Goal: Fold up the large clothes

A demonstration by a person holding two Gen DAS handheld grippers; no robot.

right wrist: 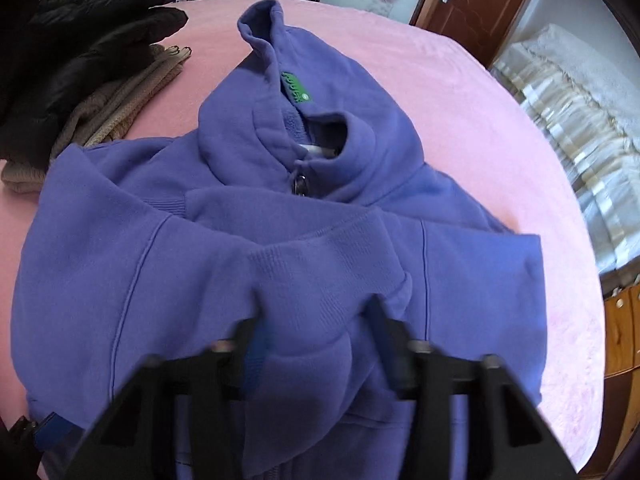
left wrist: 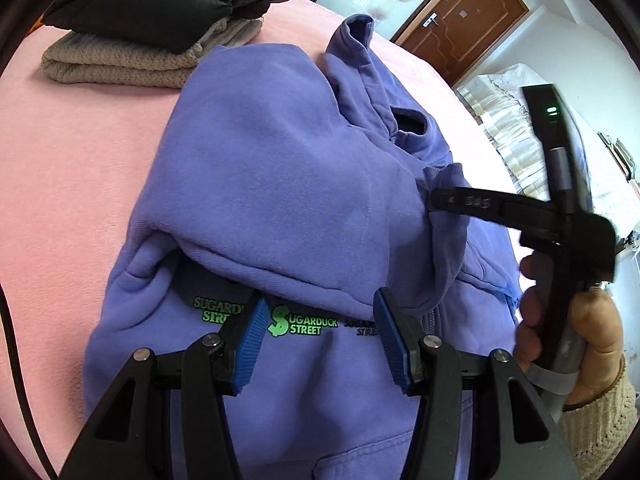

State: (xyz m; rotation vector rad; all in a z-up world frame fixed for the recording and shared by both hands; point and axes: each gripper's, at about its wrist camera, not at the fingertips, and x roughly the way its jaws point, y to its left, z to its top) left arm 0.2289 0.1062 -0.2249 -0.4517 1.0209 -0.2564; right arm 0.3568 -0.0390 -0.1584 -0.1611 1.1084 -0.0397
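Observation:
A purple zip hoodie [left wrist: 280, 184] with green "Sugarduck Street" print lies on the pink bed [left wrist: 80, 184], hood at the far end. Its sleeves are folded across the chest. My left gripper [left wrist: 320, 328] is open just above the printed chest, with nothing between its blue pads [left wrist: 250, 340]. My right gripper [left wrist: 434, 200] shows from the side at the sleeve cuff [left wrist: 444, 176]. In the right wrist view the hoodie [right wrist: 200, 240] fills the frame. My right gripper [right wrist: 316, 316] stands wide apart around a fold of sleeve cuff [right wrist: 320, 280], blurred.
A black puffer jacket [left wrist: 160, 4] lies on folded beige knitwear [left wrist: 120, 60] at the bed's far left, also in the right wrist view [right wrist: 80, 60]. A brown door [left wrist: 464, 16] and a cream-covered sofa [right wrist: 568, 128] stand beyond the bed.

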